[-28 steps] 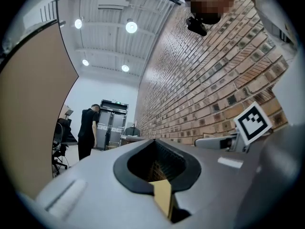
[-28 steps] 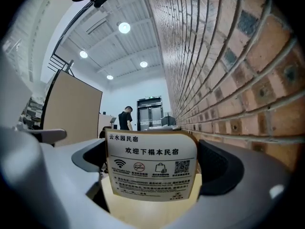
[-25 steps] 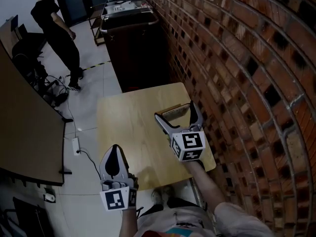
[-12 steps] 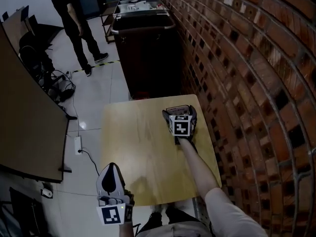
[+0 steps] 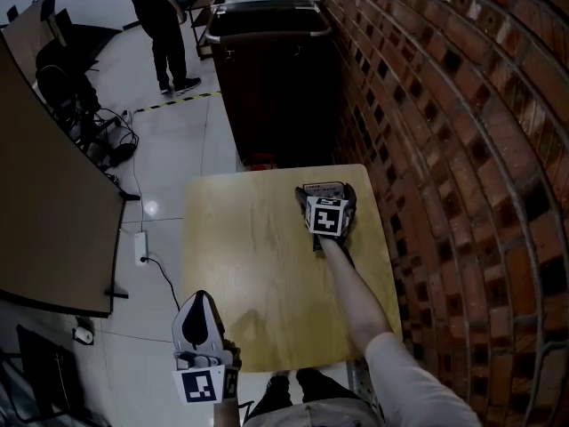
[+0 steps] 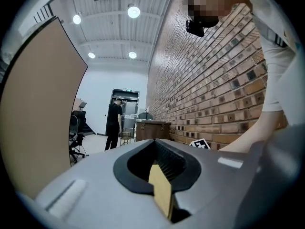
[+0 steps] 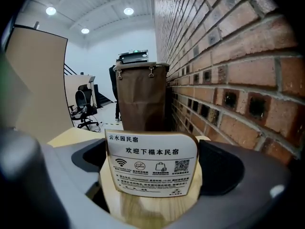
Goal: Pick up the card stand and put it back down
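Note:
The card stand is a small wooden-backed sign with white printed text, upright near the far right edge of the wooden table. My right gripper reaches over it with its marker cube on top. In the right gripper view the card stand fills the gap between the two jaws of the right gripper, and both of its side edges meet the pads. My left gripper hangs off the table's near left corner with its jaws together and nothing held. The left gripper points along the brick wall.
A brick wall runs along the table's right side. A dark wheeled bin stands just beyond the far edge. A brown partition, cables and a power strip lie to the left. A person stands far back.
My right gripper, wide open a second ago, has moved forward to the card stand and narrowed round it. The person at the back has stepped away. The left gripper has barely moved.

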A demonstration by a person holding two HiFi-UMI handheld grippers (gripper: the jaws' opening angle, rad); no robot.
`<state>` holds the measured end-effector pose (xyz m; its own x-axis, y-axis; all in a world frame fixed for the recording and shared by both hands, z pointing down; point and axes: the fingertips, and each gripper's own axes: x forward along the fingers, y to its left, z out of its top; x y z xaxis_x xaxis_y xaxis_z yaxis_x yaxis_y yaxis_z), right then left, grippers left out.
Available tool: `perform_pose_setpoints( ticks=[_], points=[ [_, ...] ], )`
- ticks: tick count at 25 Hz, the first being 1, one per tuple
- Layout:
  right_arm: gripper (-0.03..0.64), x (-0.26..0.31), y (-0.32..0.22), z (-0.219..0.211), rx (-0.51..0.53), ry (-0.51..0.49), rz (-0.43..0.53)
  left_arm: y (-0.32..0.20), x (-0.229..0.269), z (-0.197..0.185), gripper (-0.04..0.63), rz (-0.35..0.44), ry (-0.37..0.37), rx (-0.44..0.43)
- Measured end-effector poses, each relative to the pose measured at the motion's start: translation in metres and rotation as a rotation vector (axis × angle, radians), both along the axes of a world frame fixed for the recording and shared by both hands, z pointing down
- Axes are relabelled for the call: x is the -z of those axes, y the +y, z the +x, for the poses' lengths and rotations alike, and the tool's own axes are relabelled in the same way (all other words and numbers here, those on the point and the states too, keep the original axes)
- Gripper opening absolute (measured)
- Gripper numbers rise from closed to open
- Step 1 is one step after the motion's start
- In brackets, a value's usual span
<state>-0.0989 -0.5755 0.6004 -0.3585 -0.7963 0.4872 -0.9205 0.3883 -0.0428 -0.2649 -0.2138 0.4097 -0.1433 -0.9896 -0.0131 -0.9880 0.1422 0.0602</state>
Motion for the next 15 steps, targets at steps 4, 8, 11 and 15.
perform_pose_setpoints(
  ticks=[4, 8, 11, 15],
  points=[
    [0.575, 0.001, 0.0, -0.004, 0.019, -0.003, -0.008, -0.004, -0.001, 0.001, 0.006, -0.002, 0.008, -0.002],
    [0.575, 0.004, -0.001, -0.004, 0.035, 0.001, 0.003, -0.004, -0.002, 0.003, 0.006, -0.001, 0.013, -0.017],
    [0.575, 0.009, -0.001, -0.003, 0.04, -0.003, 0.006, 0.001, -0.003, 0.0, 0.006, -0.005, 0.013, -0.011],
    [0.575, 0.027, 0.006, -0.001, 0.043, -0.047, 0.036, 0.008, 0.003, -0.003, 0.006, 0.01, 0.01, 0.002]
  ],
)
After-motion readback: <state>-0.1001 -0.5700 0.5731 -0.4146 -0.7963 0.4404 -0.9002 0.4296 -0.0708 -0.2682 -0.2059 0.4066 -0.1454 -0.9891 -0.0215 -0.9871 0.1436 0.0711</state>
